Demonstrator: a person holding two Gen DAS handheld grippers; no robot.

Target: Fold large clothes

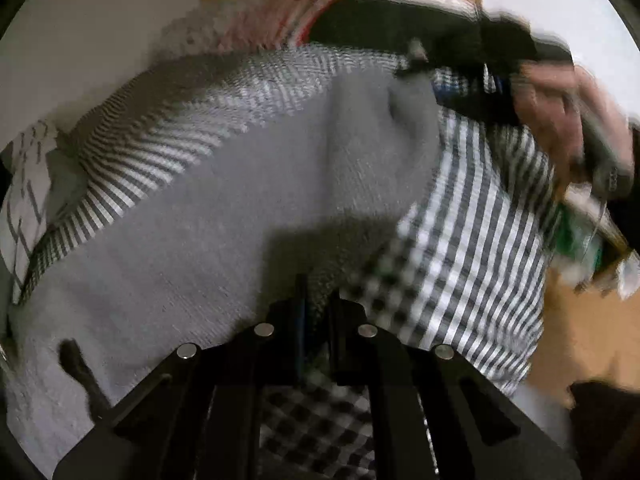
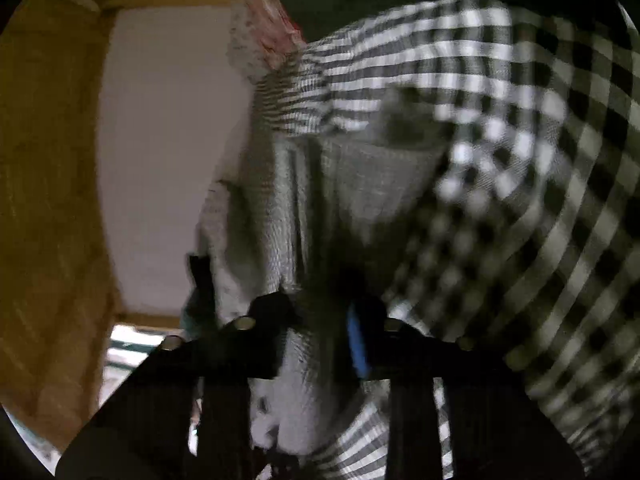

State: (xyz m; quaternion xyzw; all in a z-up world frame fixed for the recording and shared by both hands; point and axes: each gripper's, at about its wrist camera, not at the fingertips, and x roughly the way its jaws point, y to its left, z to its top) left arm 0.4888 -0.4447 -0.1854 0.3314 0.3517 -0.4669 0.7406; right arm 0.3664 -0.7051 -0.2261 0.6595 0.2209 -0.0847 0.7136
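Checked cloth (image 1: 472, 216) and its grey lining (image 1: 224, 240) fill the space directly ahead of the left gripper (image 1: 318, 300). A hand (image 1: 560, 120) blocks the upper right. Open floor (image 1: 580, 332) lies to the right (blurred). Bare pale surface (image 2: 160, 160) remains clear left of the cloth (image 2: 520, 200) in the right wrist view.

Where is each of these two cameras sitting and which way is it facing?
Left wrist: on the left gripper, looking down along its fingers at the checked and striped garment on a grey cloth; the gripper is shut on the garment, a hand shows at right.
Right wrist: on the right gripper, facing the same garment close up, shut on its fabric.
Shared: the garment.
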